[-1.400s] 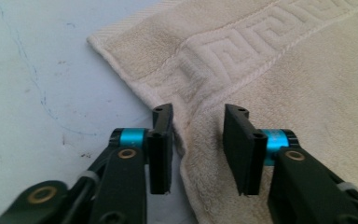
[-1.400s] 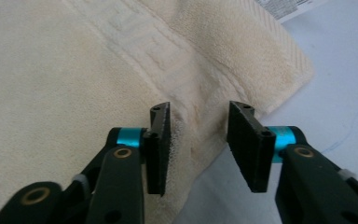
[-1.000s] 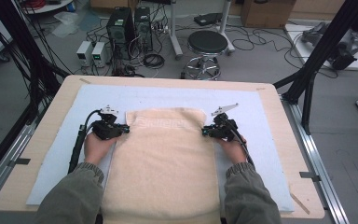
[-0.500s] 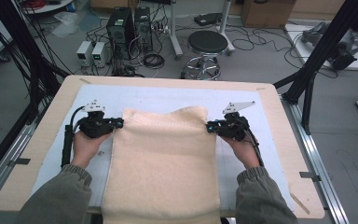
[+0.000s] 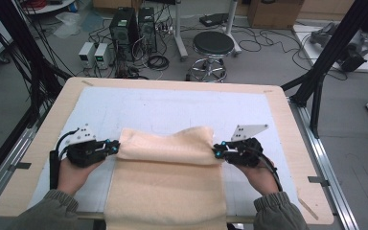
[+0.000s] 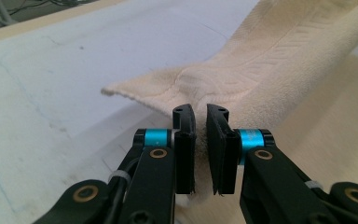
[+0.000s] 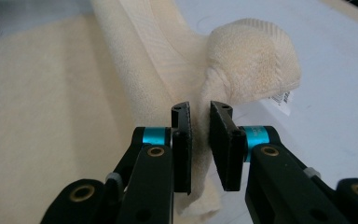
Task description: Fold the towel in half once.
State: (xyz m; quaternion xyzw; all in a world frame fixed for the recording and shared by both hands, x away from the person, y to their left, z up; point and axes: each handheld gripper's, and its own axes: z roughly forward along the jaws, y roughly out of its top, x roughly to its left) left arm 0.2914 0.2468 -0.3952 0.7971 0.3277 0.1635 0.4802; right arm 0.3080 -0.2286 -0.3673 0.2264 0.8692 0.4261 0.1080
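Observation:
A cream towel [image 5: 167, 182] lies on the pale mat [image 5: 172, 108], its near end hanging over the table's front edge. Its far edge is lifted and folded back toward the person. My left gripper [image 5: 116, 146] is shut on the towel's left far corner; in the left gripper view the towel [image 6: 279, 51] is pinched between the pads of that gripper [image 6: 200, 140]. My right gripper [image 5: 215, 152] is shut on the right far corner. In the right gripper view the bunched towel corner [image 7: 247, 60] with a small label rises past the closed pads of that gripper [image 7: 199, 140].
The wooden table [image 5: 287, 120] carries the pale mat. Beyond its far edge stand a black stool [image 5: 213, 45], computer boxes [image 5: 132, 26] and cables on the floor. Black frame posts [image 5: 330, 57] rise at the right, with dark cables at the left.
Both grippers have lifted the towel's far edge and drawn it toward the person, so that edge now folds over the rest of the towel. The hands moved slightly apart.

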